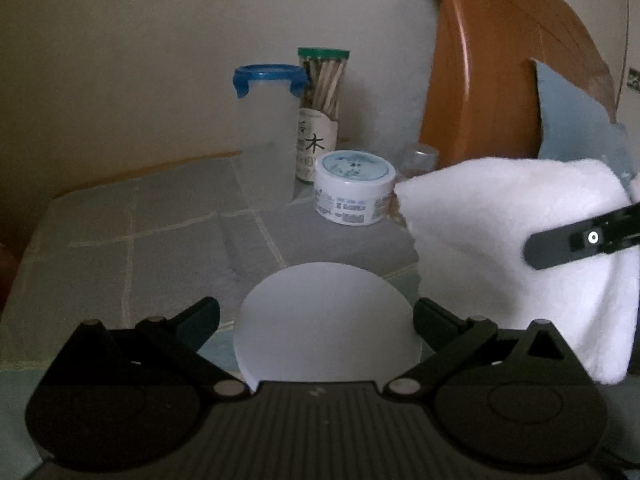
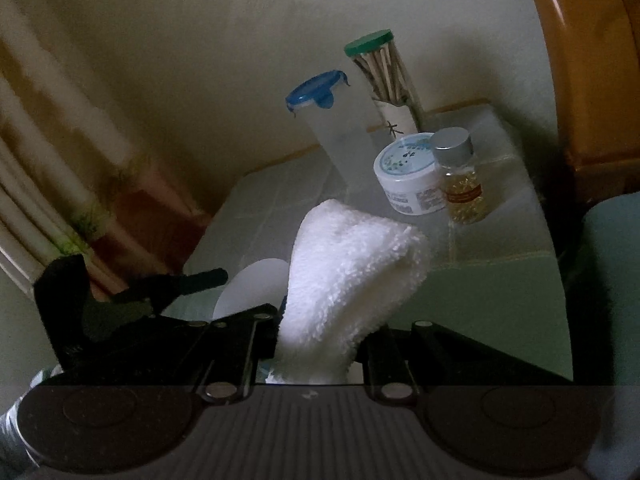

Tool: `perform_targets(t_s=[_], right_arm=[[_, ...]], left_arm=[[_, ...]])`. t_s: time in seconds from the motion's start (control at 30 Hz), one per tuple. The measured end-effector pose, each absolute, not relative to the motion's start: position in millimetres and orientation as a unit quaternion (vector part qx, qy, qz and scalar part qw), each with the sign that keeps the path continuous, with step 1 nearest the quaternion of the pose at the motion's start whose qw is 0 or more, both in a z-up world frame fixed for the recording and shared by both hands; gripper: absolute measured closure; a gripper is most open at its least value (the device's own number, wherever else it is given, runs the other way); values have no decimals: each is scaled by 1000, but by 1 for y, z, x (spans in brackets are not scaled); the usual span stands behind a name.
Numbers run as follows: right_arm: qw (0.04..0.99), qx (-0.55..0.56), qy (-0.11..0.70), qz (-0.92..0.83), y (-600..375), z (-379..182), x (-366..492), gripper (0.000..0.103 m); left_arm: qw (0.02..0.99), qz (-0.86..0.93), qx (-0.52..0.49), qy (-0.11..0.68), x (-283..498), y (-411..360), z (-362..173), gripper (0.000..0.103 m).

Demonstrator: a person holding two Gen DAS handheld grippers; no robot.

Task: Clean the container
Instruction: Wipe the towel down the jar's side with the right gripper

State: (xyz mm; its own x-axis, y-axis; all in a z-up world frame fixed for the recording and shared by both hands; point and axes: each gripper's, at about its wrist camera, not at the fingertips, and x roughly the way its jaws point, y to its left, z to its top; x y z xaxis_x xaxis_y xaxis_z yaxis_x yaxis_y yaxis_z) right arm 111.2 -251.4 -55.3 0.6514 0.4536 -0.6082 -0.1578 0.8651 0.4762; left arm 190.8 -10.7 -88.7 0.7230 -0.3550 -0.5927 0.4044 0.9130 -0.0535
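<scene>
My left gripper is shut on a round frosted white container, one finger pressing each side of it. In the right wrist view the same container shows low on the left, with a left finger beside it. My right gripper is shut on a fluffy white cloth that stands up out of the jaws. In the left wrist view the cloth hangs just to the right of the container, apart from it, with a black right finger across it.
At the back of the tiled grey table stand a tall frosted box with a blue lid, a green-capped stick jar, a white cream jar and a small silver-capped bottle. An orange chair rises at the right, a curtain at the left.
</scene>
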Motion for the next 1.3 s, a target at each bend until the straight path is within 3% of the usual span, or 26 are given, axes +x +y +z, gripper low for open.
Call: perform_targets(t_s=[0.37,0.93,1.3], right_arm=[[888,202,375,174,-256,-59,112,84],[888,210,372,170,-265,-65,107,84],[888,209,375,165,-269,-68,106,84]], left_arm=[[936,-153,44,313,190,-33,-87,0],[899,-111,49,422,213,-52,-90,0],[876,-203,111,423,215,-45,-91,4]])
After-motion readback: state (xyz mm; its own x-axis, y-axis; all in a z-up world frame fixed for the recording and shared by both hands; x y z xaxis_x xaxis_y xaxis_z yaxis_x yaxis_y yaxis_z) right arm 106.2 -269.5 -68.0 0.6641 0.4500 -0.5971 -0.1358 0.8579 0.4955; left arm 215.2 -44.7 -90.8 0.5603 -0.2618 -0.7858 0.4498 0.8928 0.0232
